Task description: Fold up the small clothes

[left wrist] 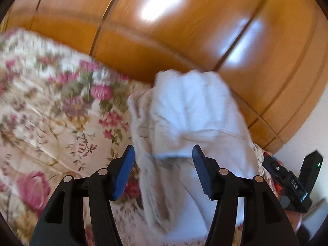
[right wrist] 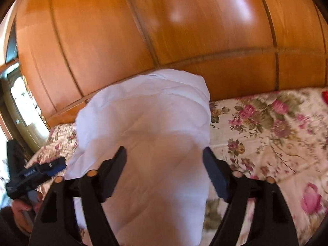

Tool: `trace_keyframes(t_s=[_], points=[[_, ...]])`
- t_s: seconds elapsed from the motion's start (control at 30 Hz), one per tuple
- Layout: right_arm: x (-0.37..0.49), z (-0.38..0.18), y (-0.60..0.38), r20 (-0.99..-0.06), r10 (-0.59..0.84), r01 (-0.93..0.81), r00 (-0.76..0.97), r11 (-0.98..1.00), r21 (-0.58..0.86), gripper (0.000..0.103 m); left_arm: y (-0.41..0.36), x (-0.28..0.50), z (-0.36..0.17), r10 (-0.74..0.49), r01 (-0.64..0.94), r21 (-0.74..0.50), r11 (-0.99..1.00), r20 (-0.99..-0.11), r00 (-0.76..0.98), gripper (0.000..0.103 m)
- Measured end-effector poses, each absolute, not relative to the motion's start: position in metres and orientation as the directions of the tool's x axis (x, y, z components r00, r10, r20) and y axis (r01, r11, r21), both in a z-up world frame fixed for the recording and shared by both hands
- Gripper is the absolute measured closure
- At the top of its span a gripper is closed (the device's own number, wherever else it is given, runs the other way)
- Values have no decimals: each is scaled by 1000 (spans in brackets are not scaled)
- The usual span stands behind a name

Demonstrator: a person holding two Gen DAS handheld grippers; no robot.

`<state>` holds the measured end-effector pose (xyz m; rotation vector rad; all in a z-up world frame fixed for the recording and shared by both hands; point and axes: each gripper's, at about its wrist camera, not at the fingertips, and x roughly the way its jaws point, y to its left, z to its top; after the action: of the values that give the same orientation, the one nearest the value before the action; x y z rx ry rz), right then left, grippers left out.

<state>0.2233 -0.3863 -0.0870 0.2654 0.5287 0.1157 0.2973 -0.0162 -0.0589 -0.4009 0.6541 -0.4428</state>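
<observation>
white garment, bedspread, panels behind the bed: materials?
White garment: soft woven fabric, probably cotton, matte, creased, with one button.
Floral bedspread: printed textile, slight sheen, wrinkled; looks quilted, but blur leaves that open.
Wardrobe panels: orange-brown wood or veneer, glossy, with window glare.

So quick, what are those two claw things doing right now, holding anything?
Left gripper: open, fingers spread either side of the white garment, not pinching it.
Right gripper: open too, holding nothing; the garment lies between its fingers.

You see a bed (right wrist: 266,127) with a flowered cover, a glossy orange wooden wardrobe (left wrist: 164,41) behind it reflecting light, and a bright window (right wrist: 22,104).
</observation>
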Motion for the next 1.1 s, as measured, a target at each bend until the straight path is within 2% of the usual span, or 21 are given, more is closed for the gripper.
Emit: trace_keyframes(t_s=[0.07,0.1,0.2,0.27,0.33,0.53,0.57,0.6,0.63,0.67,0.73,0.87,1.0,1.1], points=[[223,-90,-365,-520,181,-60,835,969,240,47,-33,286,-50,-494,298,-432,851,-470,731,46],[225,-95,-352,-546,197,-83,814,971,226,52,-44,287,-49,-474,305,-386,870,-493,729,46],[237,-106,-321,-594,181,-106,784,981,160,53,-65,283,-60,-379,277,-259,925,-599,705,46],[246,-112,-307,-615,167,-123,770,986,115,53,-64,294,-82,-322,237,-219,947,-662,677,46],[255,-119,-303,-629,178,-140,757,984,110,52,-60,303,-99,-310,210,-228,951,-697,647,45],[257,-126,-303,-631,164,-134,758,986,95,51,-59,302,-109,-283,206,-196,959,-719,635,42],[254,-124,-304,-624,169,-135,763,986,103,50,-58,298,-106,-280,206,-191,960,-715,641,41],[247,-119,-307,-608,184,-137,772,983,123,40,-56,293,-102,-282,200,-200,959,-707,649,41],[238,-115,-310,-584,193,-133,789,980,144,24,-53,288,-100,-286,190,-214,958,-698,657,35],[232,-112,-310,-570,190,-127,799,981,149,19,-51,283,-97,-285,177,-225,958,-691,664,24],[215,-106,-307,-548,171,-119,819,984,129,19,-43,268,-92,-292,154,-257,954,-685,667,15],[196,-101,-293,-561,139,-106,816,990,92,19,-38,236,-84,-313,165,-275,947,-684,659,13],[179,-99,-283,-578,125,-80,806,991,103,12,-38,210,-85,-318,175,-272,946,-691,649,10],[170,-99,-278,-586,121,-69,801,991,111,11,-35,203,-90,-319,171,-275,946,-698,641,10]])
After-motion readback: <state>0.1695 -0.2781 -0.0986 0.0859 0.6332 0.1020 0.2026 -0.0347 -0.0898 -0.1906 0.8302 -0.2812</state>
